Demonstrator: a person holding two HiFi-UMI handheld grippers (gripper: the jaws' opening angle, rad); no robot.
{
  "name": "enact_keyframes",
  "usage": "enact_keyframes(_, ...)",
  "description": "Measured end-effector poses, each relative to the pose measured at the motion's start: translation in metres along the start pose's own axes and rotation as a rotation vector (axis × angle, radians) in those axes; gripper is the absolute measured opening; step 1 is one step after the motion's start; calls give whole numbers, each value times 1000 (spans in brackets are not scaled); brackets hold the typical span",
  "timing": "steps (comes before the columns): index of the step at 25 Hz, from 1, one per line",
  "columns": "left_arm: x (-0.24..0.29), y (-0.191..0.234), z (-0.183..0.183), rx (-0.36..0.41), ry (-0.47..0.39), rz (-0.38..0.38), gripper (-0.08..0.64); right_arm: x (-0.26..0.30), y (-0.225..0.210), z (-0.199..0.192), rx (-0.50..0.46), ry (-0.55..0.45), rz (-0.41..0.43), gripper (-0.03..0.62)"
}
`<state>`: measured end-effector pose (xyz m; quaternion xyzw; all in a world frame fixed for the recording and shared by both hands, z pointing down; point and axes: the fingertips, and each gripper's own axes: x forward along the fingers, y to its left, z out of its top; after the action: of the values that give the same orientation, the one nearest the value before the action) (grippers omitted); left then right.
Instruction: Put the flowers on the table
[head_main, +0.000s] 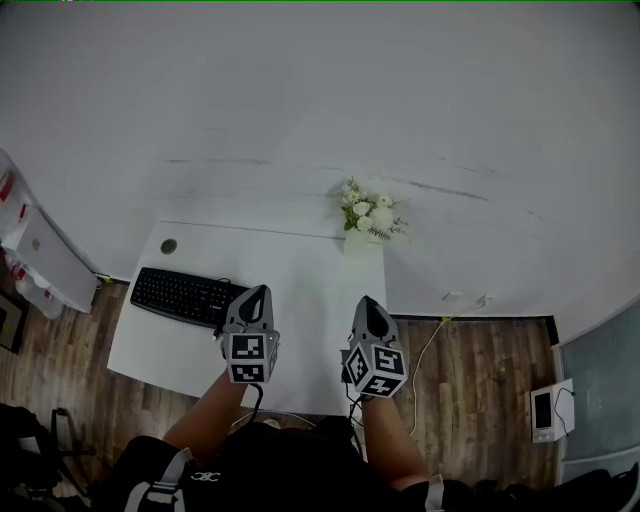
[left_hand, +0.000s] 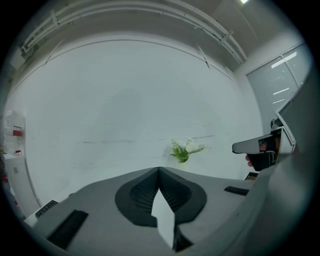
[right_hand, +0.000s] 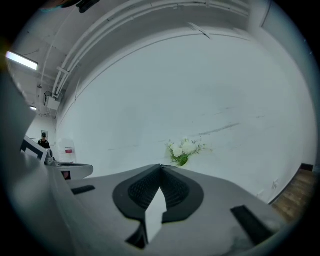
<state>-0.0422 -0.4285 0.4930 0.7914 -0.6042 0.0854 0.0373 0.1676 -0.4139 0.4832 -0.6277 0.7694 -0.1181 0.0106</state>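
At the far right corner of the table (head_main: 300, 290), against the wall (head_main: 300, 100), white flowers (head_main: 368, 213) stand, seemingly in a pale vase (head_main: 362, 244). Nearer, the left tongs (head_main: 256, 291) and right tongs (head_main: 367, 301) hover closed and empty; a keyboard (head_main: 185, 296) lies left.

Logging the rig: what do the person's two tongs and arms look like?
Both the left tongs and right tongs are grey tapering shells with black ribbed pads. Each carries a cube of black-and-white square markers; a black cable leaves the left one. The person wears a black top.
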Motion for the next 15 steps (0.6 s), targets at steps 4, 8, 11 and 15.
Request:
enact_keyframes(4,-19,8,1,0,-13,-21,2,-10,20,0,-7,-20,-9,3)
enact_keyframes(8,-28,13,5,8,-28,-45,2,-18,34,-1,-18,-26,-22,3)
enact_keyframes(11,-31,17,6,3,-30,-57,2,-22,42,-2,-23,-33,-29,3)
enact_keyframes(15,-36,20,12,-13,-44,-75,2,-25,48,-1,-25,-44,-38,3)
